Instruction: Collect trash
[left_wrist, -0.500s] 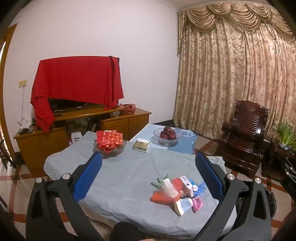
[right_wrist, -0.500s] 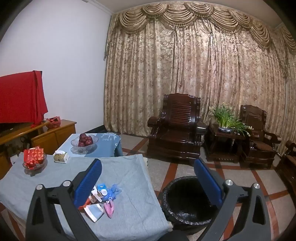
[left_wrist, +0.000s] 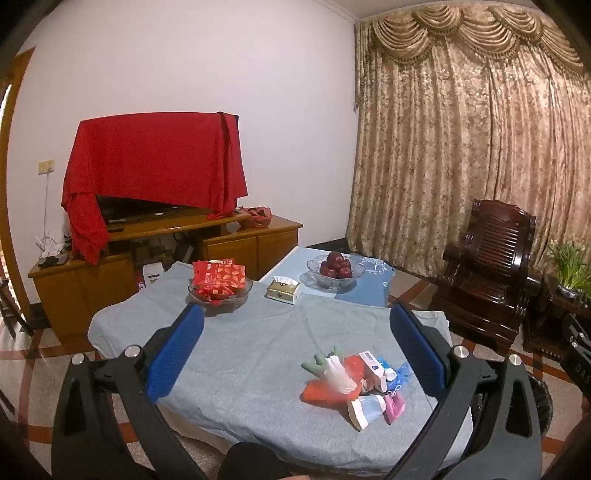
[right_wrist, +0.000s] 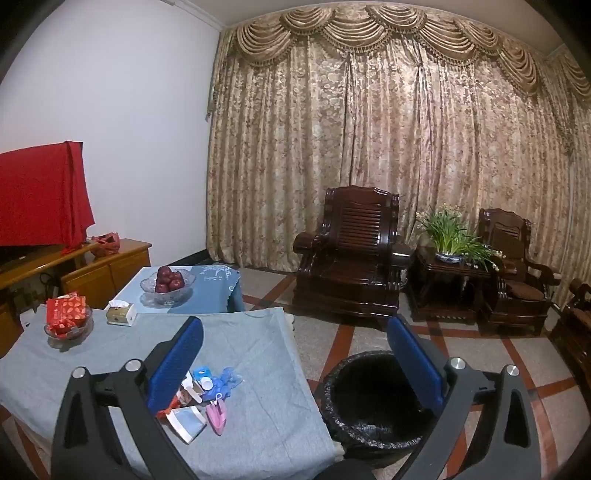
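Hovering over the grey-clothed table (left_wrist: 236, 354), the left gripper (left_wrist: 295, 347) gapes wide and empty; the trash pile (left_wrist: 354, 380) lies near its right finger. Farther right, the right gripper (right_wrist: 295, 347) spreads equally empty above the black-lined bin (right_wrist: 373, 398).

The room is dim, lit softly and evenly from overhead, with a warm cast and faint shadows. Both fisheye views bend the curtain (right_wrist: 388, 147) and wall (left_wrist: 184, 66) outward and darken at the corners. Detail is slightly soft and grainy throughout.
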